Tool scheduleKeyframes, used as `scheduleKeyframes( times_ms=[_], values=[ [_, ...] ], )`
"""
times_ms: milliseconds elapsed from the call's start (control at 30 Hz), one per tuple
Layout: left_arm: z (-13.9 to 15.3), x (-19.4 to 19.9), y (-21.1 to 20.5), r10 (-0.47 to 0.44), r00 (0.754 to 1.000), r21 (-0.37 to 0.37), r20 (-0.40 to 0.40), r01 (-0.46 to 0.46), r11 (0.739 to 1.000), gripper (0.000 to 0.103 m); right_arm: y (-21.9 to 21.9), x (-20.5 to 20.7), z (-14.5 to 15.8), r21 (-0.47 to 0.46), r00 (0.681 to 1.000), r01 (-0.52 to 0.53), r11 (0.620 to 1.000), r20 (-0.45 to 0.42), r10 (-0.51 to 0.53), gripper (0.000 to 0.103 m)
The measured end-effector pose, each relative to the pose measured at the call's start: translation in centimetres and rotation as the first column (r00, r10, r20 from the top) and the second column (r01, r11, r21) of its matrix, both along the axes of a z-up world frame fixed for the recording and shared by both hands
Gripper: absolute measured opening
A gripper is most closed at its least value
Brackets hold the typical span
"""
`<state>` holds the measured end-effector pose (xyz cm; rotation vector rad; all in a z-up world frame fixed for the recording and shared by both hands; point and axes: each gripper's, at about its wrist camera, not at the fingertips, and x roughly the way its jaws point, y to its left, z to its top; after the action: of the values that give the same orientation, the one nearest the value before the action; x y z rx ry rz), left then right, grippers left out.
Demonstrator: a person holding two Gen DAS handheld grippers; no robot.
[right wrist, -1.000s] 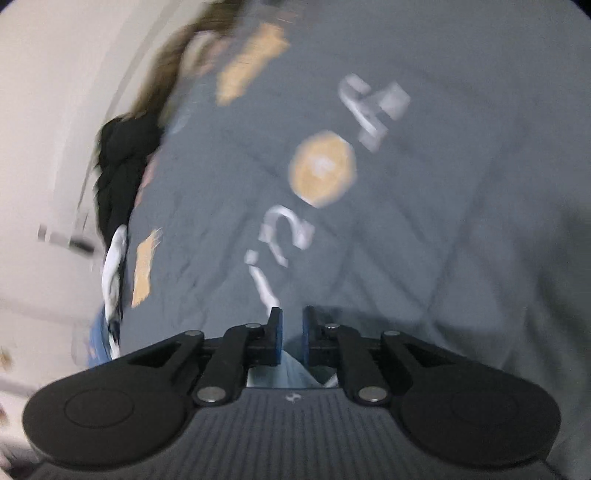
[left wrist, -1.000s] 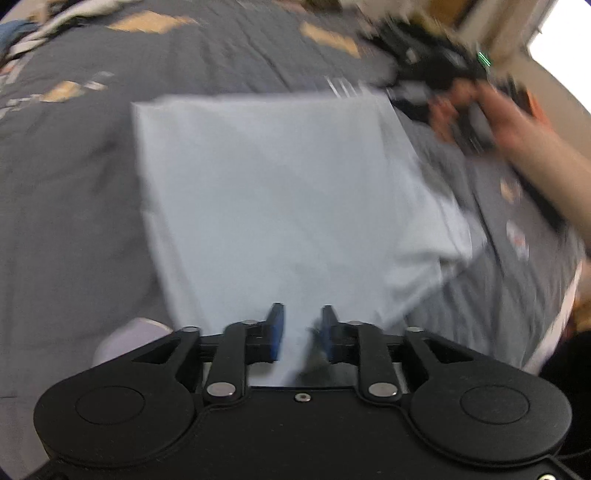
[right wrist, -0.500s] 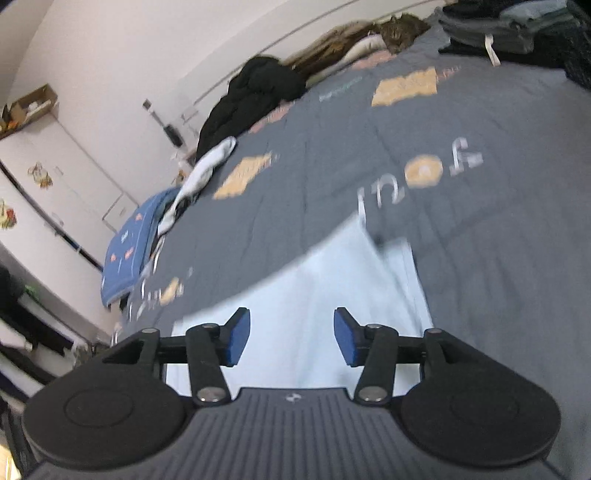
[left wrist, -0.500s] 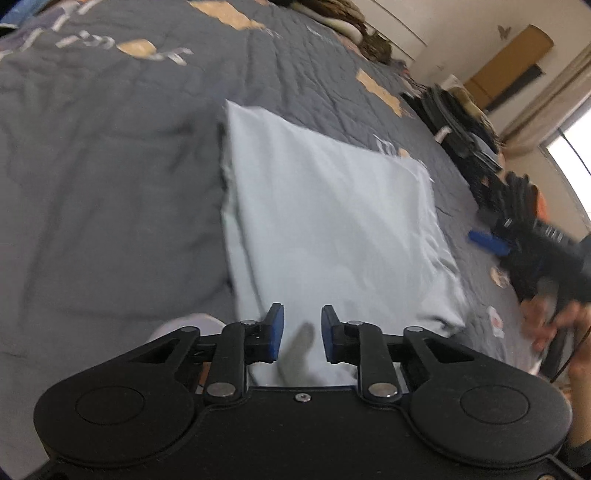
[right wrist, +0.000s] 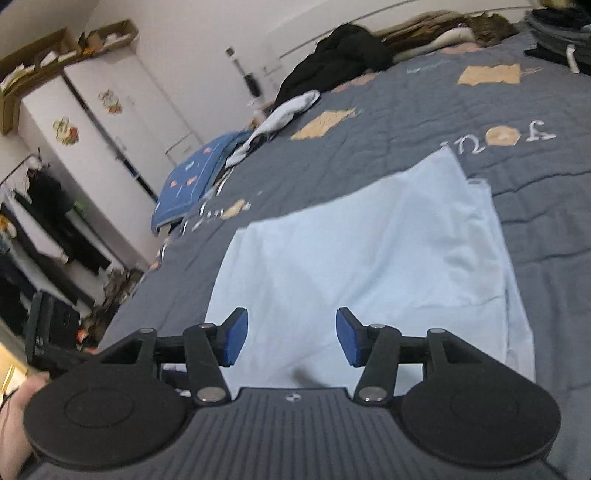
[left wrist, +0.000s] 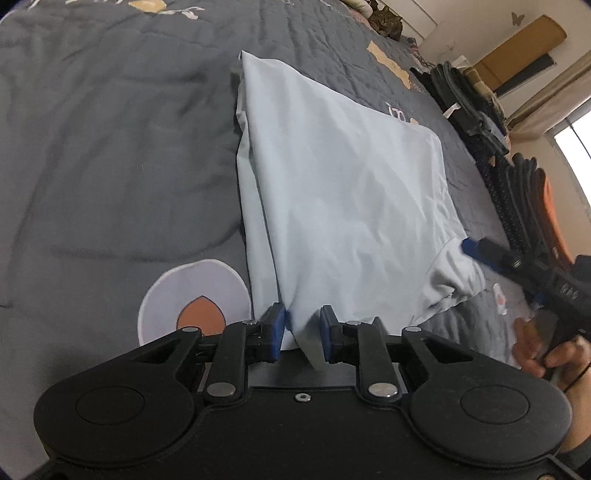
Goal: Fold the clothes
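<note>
Right claw (right wrist: 291, 341) newly opening over pale blue garment (right wrist: 369, 266), nothing between.

Big bed (right wrist: 424, 122) under a grey quilt (left wrist: 110, 147) with orange patches. White wardrobe (right wrist: 92, 122) with flower stickers by the pale wall (right wrist: 207, 26), cardboard boxes (right wrist: 55, 48) on top. Dark clothes on a rack (right wrist: 48, 206). Bright window (left wrist: 576, 144) with beige curtains (left wrist: 550, 92). Soft daylight.
</note>
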<state>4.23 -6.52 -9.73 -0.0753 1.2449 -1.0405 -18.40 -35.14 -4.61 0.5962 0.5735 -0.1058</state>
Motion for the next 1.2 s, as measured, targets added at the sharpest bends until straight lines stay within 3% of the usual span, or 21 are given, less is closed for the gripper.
scheduleKeyframes(
  times_ms=[100, 167, 233, 467, 667, 767, 900, 1000, 1100, 1167, 1200],
  values=[
    [0.0, 0.2, 0.3, 0.012, 1.0, -0.034, -0.021, -0.012, 0.999, 0.021, 0.4, 0.5, -0.6, -0.018, 0.999, -0.033, 0.999, -0.032, 0.032, 0.052],
    [0.2, 0.1, 0.3, 0.018, 1.0, -0.061, -0.024, -0.02, 0.998, 0.008, 0.6, 0.7, -0.7, -0.026, 0.998, -0.051, 0.998, -0.04, 0.05, 0.052],
    [0.5, -0.1, 0.2, 0.023, 1.0, -0.084, -0.009, -0.023, 0.996, 0.002, 0.6, 0.8, -1.0, -0.018, 0.997, -0.064, 0.998, -0.039, 0.064, 0.052],
    [2.3, 0.1, 0.7, 0.045, 0.998, -0.129, 0.04, -0.039, 0.991, 0.001, 1.1, 1.2, -1.0, -0.015, 0.994, -0.1, 0.995, -0.035, 0.099, 0.053],
    [2.3, 0.9, 0.9, 0.07, 0.993, -0.031, 0.1, -0.067, 0.997, 0.001, 1.6, 1.4, -1.9, -0.032, 0.989, -0.121, 0.992, -0.085, 0.118, 0.053],
    [1.9, 0.5, 0.2, 0.039, 0.992, 0.025, 0.116, -0.042, 0.999, 0.002, 1.8, 1.4, -2.2, -0.038, 0.987, -0.126, 0.991, -0.104, 0.122, 0.053],
    [2.6, 0.0, 0.3, 0.031, 0.991, 0.016, 0.131, -0.034, 0.999, 0.005, 1.8, 1.2, -2.4, -0.058, 0.986, -0.128, 0.99, -0.118, 0.12, 0.053],
    [2.9, 0.1, 0.8, 0.041, 0.989, 0.032, 0.145, -0.046, 0.998, 0.018, 1.3, 0.8, -2.3, -0.055, 0.987, -0.111, 0.992, -0.124, 0.103, 0.053],
    [3.2, 0.2, 1.3, 0.053, 0.985, 0.043, 0.164, -0.061, 0.997, 0.02, 0.8, 0.4, -2.1, -0.061, 0.989, -0.088, 0.994, -0.128, 0.079, 0.053],
    [4.6, -1.0, 1.3, 0.032, 0.964, 0.039, 0.262, -0.043, 0.998, 0.02, 0.5, 0.3, -2.1, -0.067, 0.989, -0.073, 0.995, -0.133, 0.064, 0.053],
    [5.2, -2.5, 0.7, -0.014, 0.929, 0.079, 0.37, -0.017, 0.997, 0.021, 0.4, 0.3, -2.2, -0.072, 0.989, -0.071, 0.995, -0.137, 0.06, 0.053]
  ],
)
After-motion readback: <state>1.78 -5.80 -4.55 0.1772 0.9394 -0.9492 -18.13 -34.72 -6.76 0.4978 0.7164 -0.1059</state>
